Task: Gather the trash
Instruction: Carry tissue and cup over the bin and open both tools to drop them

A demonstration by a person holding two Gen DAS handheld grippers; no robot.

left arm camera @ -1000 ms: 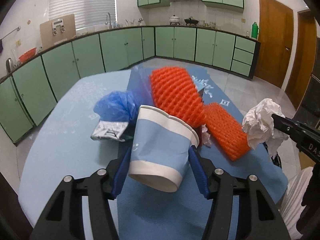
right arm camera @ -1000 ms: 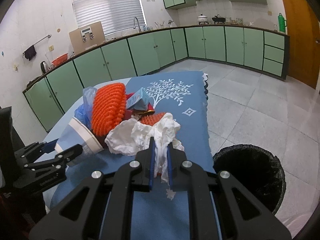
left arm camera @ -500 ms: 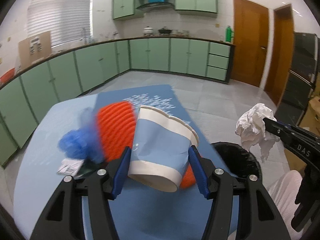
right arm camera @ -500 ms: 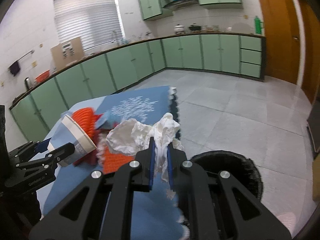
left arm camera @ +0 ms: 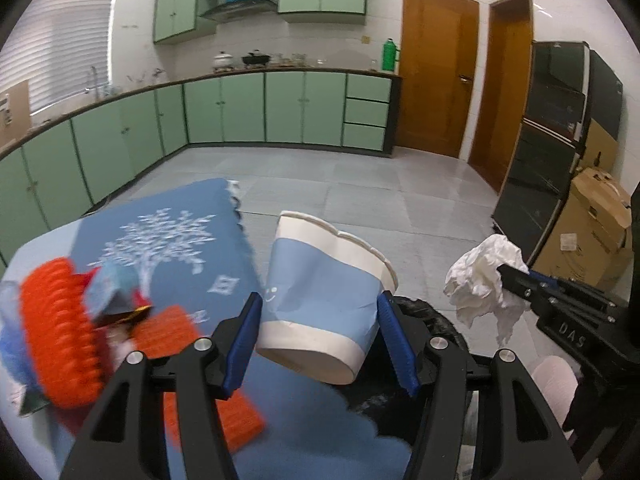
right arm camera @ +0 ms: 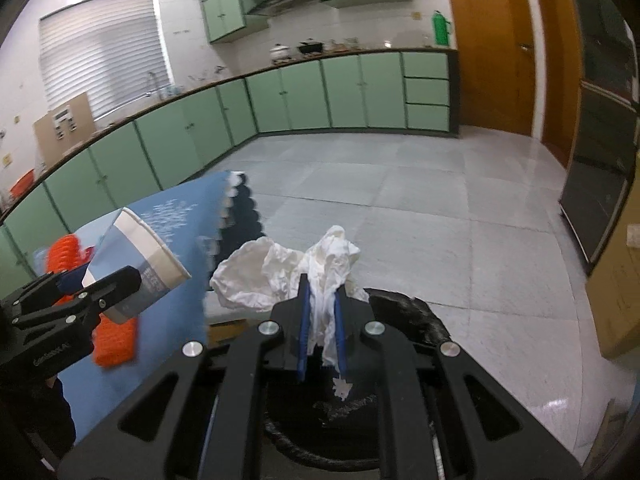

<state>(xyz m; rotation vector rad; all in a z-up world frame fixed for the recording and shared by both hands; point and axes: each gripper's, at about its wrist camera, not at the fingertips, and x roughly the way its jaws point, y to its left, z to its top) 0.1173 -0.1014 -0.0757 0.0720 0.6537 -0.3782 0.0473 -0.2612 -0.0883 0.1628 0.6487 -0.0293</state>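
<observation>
Black bin [right arm camera: 404, 312] mostly hidden behind tongs [right arm camera: 322, 320].

A: Even indoor light, somewhat dim; the blinds [right arm camera: 104, 60] glow pale and the floor tiles [right arm camera: 552, 404] carry a white glare.

B: Fisheye bends the cabinets [left arm camera: 224, 108], corners go black, and the orange mesh [left arm camera: 60, 336] smears with motion blur.

right gripper [right arm camera: 322, 316] pinching tissue [right arm camera: 288, 272], bin [right arm camera: 400, 320] below

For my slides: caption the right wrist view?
Right gripper carries crumpled tissue above black bin.
</observation>
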